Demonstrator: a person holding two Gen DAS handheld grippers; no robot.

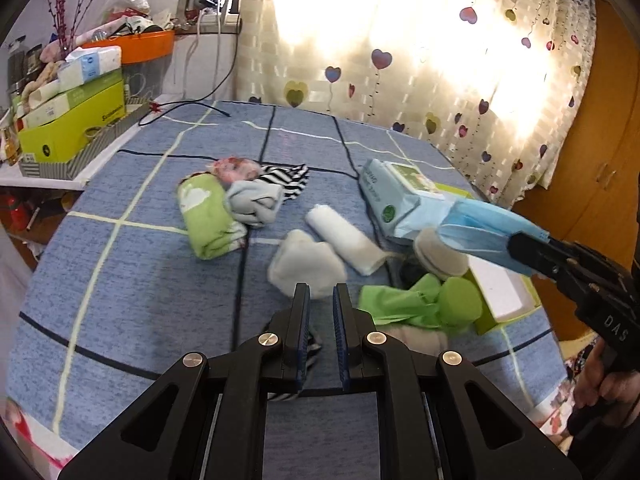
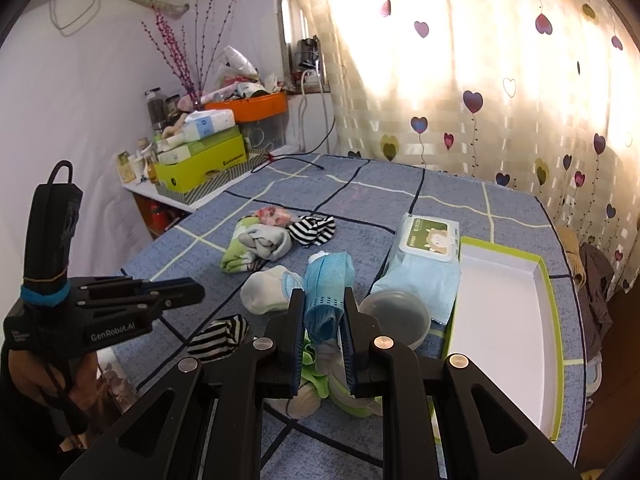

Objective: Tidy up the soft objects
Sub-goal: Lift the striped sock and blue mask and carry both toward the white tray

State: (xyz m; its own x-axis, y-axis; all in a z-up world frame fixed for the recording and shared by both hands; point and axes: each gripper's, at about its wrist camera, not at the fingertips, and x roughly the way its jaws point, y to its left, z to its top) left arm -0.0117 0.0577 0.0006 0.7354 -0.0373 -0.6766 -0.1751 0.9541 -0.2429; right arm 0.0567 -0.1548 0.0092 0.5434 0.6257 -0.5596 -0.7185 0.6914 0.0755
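Observation:
My right gripper [image 2: 323, 300] is shut on a blue face mask [image 2: 328, 284] and holds it above the bed; the mask also shows in the left wrist view [image 1: 488, 232]. My left gripper [image 1: 321, 292] is empty, its jaws a narrow gap apart, hovering over a grey-white sock [image 1: 306, 266]. On the blue bedspread lie a rolled white cloth [image 1: 344, 238], a green towel roll [image 1: 206, 216], a grey sock bundle [image 1: 254, 200], a striped sock [image 1: 288, 178], green cloth [image 1: 404, 306] and another striped sock [image 2: 218, 338].
A green-rimmed white box lid [image 2: 504, 336] lies at the right of the bed, next to a wet-wipes pack [image 2: 426, 256] and a round container [image 2: 394, 316]. A cluttered side table with green boxes [image 2: 200, 164] stands at the left. Curtains hang behind.

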